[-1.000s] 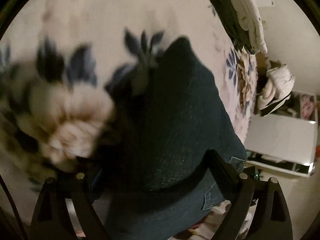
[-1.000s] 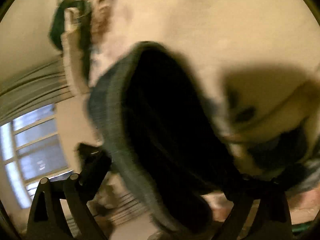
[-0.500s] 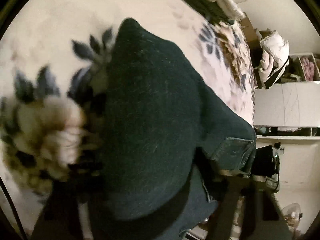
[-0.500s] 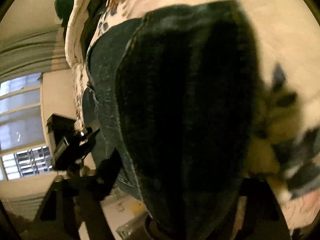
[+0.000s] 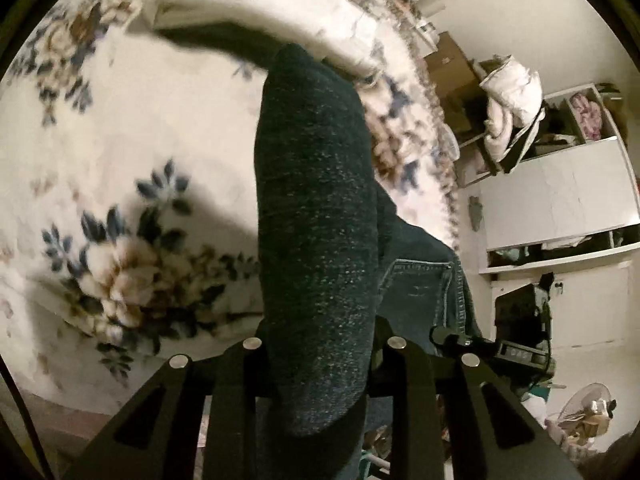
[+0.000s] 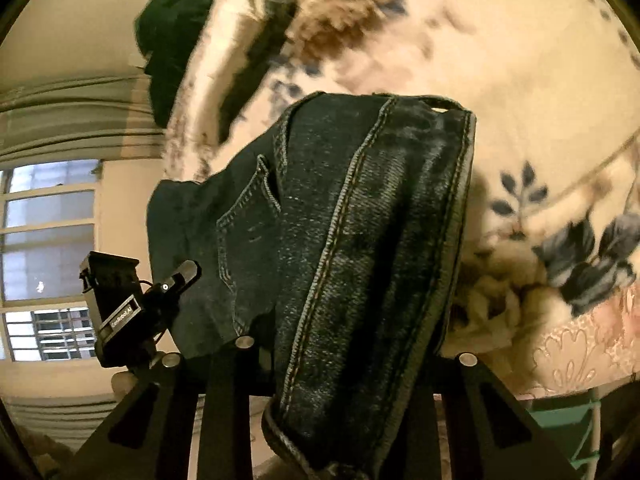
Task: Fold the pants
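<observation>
Dark blue denim pants (image 5: 316,216) hang between both grippers above a floral bedspread (image 5: 120,152). My left gripper (image 5: 320,356) is shut on the pants, which drape forward over its fingers; a back pocket (image 5: 416,292) shows to the right. In the right wrist view my right gripper (image 6: 340,360) is shut on the pants (image 6: 360,240), with a stitched seam and a pocket (image 6: 248,224) facing the camera. The other gripper (image 6: 120,304) shows at the left, holding the same cloth. The fingertips are hidden by denim.
A rolled cream blanket (image 5: 280,12) lies at the far side of the bed. White cabinets and shelves (image 5: 560,200) with piled laundry stand to the right. A window (image 6: 44,256) and dark clothing (image 6: 176,28) are beyond the bed's edge.
The pants have been lifted off the bedspread and hang more upright. Both cameras have pulled back, showing more of the bed and room. The grip looks tighter.
</observation>
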Demonstrator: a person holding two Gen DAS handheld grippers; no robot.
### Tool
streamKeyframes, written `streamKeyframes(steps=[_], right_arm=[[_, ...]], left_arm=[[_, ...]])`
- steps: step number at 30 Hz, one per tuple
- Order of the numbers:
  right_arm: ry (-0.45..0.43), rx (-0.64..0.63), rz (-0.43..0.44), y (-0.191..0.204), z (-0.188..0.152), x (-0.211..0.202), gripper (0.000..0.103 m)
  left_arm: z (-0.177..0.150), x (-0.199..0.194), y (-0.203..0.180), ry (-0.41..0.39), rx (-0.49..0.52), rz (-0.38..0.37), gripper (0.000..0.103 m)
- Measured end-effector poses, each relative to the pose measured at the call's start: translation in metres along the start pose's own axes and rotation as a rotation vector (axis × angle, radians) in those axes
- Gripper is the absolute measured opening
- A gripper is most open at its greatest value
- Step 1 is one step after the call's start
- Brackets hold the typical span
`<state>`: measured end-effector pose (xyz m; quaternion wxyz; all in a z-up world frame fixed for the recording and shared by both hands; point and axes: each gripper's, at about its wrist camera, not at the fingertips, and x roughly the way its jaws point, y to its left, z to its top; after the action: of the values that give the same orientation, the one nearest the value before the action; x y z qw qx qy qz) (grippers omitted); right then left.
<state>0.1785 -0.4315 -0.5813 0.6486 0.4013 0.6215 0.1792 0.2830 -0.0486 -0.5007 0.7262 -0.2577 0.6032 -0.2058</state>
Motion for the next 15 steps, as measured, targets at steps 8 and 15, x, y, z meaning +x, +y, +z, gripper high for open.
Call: streamKeyframes(steps=[8, 15], right_arm=[[0.003, 0.089, 0.017, -0.001, 0.047, 0.009, 0.071], [0.002, 0.372, 0.024, -0.049, 0.007, 0.048, 0.078]], left_arm=[[0.061, 0.000, 0.024, -0.042, -0.022, 0.021, 0.022], [0.068, 0.061, 0.141, 0.147, -0.181, 0.089, 0.058]])
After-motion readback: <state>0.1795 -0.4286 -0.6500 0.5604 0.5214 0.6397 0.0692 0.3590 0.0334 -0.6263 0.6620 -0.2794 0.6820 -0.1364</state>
